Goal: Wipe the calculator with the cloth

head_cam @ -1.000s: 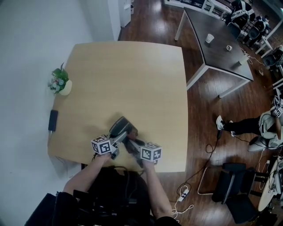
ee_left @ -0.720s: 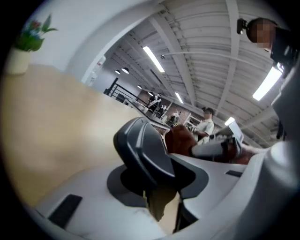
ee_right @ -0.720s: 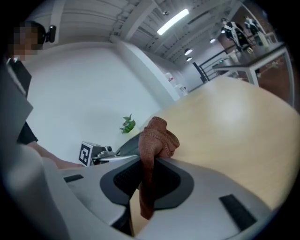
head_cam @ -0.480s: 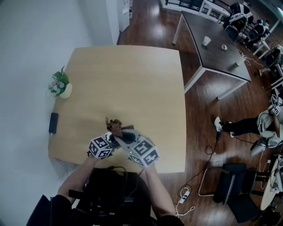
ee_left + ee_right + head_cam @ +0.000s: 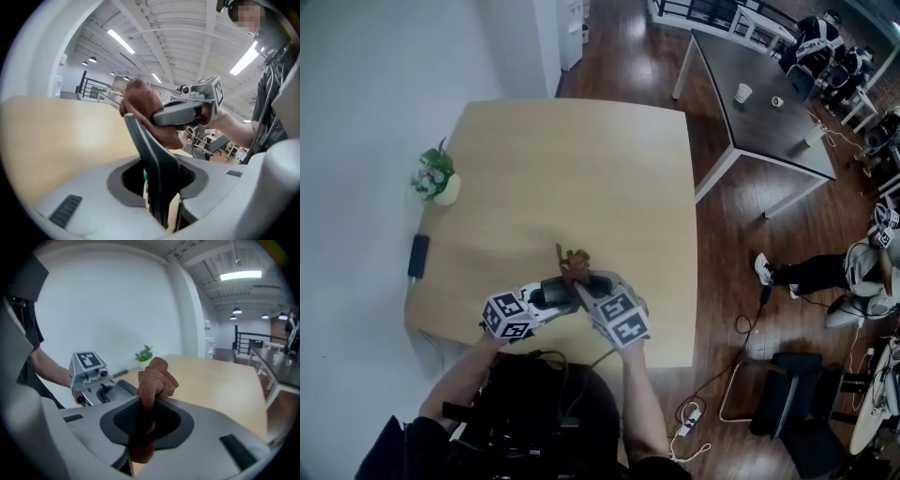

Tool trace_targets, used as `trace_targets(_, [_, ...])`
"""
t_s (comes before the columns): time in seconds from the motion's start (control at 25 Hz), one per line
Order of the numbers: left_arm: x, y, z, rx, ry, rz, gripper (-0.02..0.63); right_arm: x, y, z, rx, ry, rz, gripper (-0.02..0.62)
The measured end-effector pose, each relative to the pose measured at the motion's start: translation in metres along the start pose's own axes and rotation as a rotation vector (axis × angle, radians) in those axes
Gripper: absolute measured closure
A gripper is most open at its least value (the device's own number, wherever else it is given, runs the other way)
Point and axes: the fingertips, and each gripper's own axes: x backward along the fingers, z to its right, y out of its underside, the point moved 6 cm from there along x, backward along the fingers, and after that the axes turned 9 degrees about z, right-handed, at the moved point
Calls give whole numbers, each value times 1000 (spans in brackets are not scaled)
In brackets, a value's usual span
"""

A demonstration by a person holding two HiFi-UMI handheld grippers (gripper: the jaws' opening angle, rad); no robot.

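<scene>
Left gripper view, calculator [image 5: 152, 164]: a dark slab, edge-on between the jaws of the left gripper [image 5: 546, 300], which are clamped on it, over the near edge of the table [image 5: 581, 159].
Cloth [image 5: 153, 376]: brown and bunched, pinched tight in the right gripper [image 5: 586, 281], just at the calculator's far end.
Table: light wood.
Potted plant [image 5: 437, 176]: small, at the table's left edge, well apart from both grippers.

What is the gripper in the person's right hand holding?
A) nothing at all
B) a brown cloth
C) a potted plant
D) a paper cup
B: in the right gripper view the right gripper is pinched shut on a bunched brown cloth, while the left gripper grips the calculator.
</scene>
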Motion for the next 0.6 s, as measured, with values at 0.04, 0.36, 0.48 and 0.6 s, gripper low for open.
trace_targets(0.04, [2, 0, -1, 3, -5, 2, 474, 9, 5, 11, 20, 61, -36, 531])
trace_targets(0.36, [1, -1, 2, -12, -6, -5, 474, 10, -49, -61, -22, -180, 149, 532])
trace_targets(0.48, [-2, -9, 11, -102, -8, -6, 474, -14, -43, -86, 37, -227, 71, 531])
trace_targets(0.6, [0, -15, 15, -152, -23, 19, 474, -10, -31, -71, 1, -176, 63, 529])
